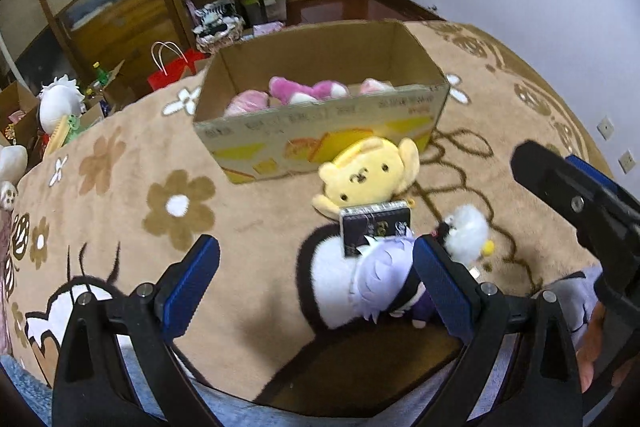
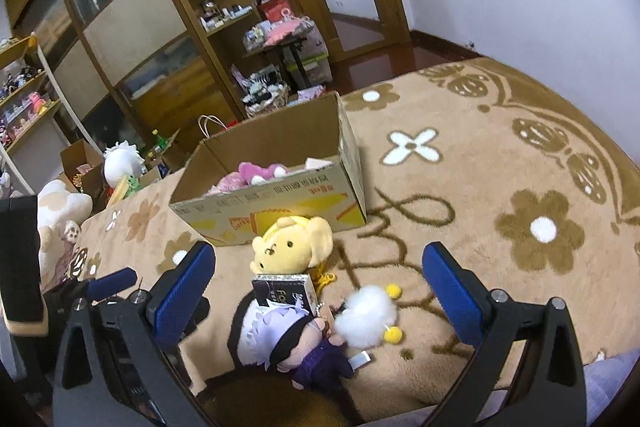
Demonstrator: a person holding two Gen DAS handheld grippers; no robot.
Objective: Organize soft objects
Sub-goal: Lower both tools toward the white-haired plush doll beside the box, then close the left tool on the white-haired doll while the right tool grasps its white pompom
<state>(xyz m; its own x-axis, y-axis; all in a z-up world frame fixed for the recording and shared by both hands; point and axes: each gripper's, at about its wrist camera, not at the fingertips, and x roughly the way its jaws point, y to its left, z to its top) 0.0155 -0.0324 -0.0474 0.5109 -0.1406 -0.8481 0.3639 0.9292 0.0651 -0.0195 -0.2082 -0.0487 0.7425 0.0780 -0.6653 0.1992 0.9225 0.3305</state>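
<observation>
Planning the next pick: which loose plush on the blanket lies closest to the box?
The yellow plush. It lies right by the cardboard box front wall, while the white-haired doll and fluffy white toy lie farther back, nearer both grippers.

We see the scene through two fisheye cameras, each riding behind its own fingers and looking forward and down over a tan blanket (image 1: 120, 187) toward the room's shelves. Our left view sits low and close, facing the box (image 1: 320, 115) almost square-on, with the toys right by its fingers. Our right view looks from further right, so the box (image 2: 272, 195) sits left of centre and is seen at an angle. Both share the box, the yellow plush (image 1: 368, 175) (image 2: 292, 243) and the doll (image 1: 384, 275) (image 2: 288, 339). The right gripper (image 1: 576, 203) shows at our left view's right edge; the left gripper (image 2: 112, 281) shows at our right view's left edge.
</observation>
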